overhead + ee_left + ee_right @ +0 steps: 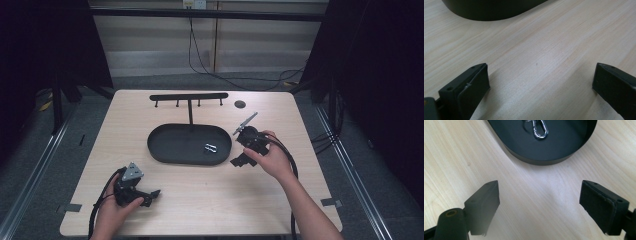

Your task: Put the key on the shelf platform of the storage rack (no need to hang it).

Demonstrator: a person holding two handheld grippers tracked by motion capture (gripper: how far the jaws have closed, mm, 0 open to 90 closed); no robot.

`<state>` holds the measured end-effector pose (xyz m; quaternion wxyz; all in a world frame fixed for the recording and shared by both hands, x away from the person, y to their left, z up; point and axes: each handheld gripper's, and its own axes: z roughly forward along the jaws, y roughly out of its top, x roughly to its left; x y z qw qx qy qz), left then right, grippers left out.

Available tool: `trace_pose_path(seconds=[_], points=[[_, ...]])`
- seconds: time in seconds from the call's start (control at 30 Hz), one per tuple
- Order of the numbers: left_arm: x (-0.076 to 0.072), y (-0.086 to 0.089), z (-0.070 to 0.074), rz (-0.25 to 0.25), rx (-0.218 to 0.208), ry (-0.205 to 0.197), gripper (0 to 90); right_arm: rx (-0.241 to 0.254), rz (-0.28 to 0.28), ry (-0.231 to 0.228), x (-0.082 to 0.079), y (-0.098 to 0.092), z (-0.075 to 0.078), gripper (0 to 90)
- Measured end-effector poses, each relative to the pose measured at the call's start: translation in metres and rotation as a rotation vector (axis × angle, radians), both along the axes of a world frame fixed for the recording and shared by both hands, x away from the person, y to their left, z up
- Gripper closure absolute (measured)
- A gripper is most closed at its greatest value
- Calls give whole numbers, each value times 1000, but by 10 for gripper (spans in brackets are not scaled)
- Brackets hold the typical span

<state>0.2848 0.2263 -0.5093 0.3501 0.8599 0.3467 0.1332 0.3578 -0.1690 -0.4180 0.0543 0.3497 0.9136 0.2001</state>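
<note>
Patience pays here: your left gripper rests wide-jawed and empty near the bench's front-left corner, so leave it parked. The metal clip lies in the right end of the black tray. Lift your right gripper, jaws spread and empty just outside the rim, over the wall, then straddle the clip before closing.

Both grippers' fingers wide apart

On the pale wooden surface, the black oval tray sits mid-surface with the small silver metal clip in its right end, the black T-shaped hook rack behind it, the right tool just beside its right end, and the left tool well apart at front left.
</note>
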Motion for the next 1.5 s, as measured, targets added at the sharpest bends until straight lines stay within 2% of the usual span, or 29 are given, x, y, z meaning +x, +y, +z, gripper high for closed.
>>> trace_pose_path(seconds=[0.87,1.17,1.5], points=[[0,0,0,0,0,0,4,29,-20,5,-16,-23,-9,161],[0,0,0,0,0,0,4,24,-24,5,-22,-31,-13,165],[0,0,0,1,0,0,4,32,-39,3,-32,-46,-19,166]])
